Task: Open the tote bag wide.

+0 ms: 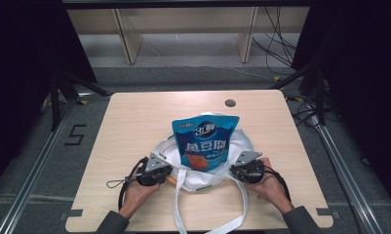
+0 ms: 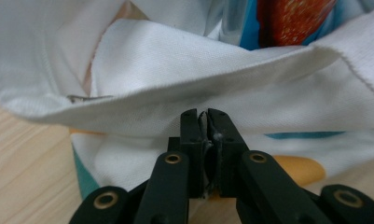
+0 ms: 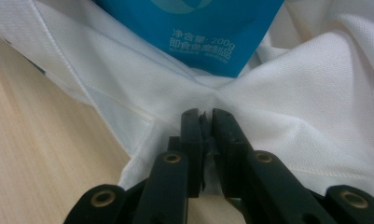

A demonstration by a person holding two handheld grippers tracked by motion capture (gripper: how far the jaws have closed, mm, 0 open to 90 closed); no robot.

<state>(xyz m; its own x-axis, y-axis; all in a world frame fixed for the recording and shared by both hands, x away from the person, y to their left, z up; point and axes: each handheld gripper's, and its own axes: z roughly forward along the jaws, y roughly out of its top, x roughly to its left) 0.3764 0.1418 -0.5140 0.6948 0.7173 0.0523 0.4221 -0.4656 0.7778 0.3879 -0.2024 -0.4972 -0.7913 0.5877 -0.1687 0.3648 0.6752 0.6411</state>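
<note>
A white cloth tote bag (image 1: 199, 179) lies on the wooden table (image 1: 134, 122), its mouth open. A blue snack pouch (image 1: 205, 144) stands upright in it. My left gripper (image 1: 171, 171) is shut on the bag's left rim, and in the left gripper view its jaws (image 2: 204, 114) meet on a fold of the bag (image 2: 175, 60), with the pouch (image 2: 292, 18) beyond. My right gripper (image 1: 233, 170) is shut on the right rim. The right gripper view has the bag's cloth (image 3: 315, 107) puckering into its closed jaws (image 3: 204, 114), below the pouch (image 3: 198, 32).
Two long white straps (image 1: 179, 209) trail from the bag over the table's near edge. A dark round grommet (image 1: 230, 103) sits near the far edge. Behind the table are wooden shelf legs (image 1: 129, 44) and loose cables (image 1: 276, 44) on the floor.
</note>
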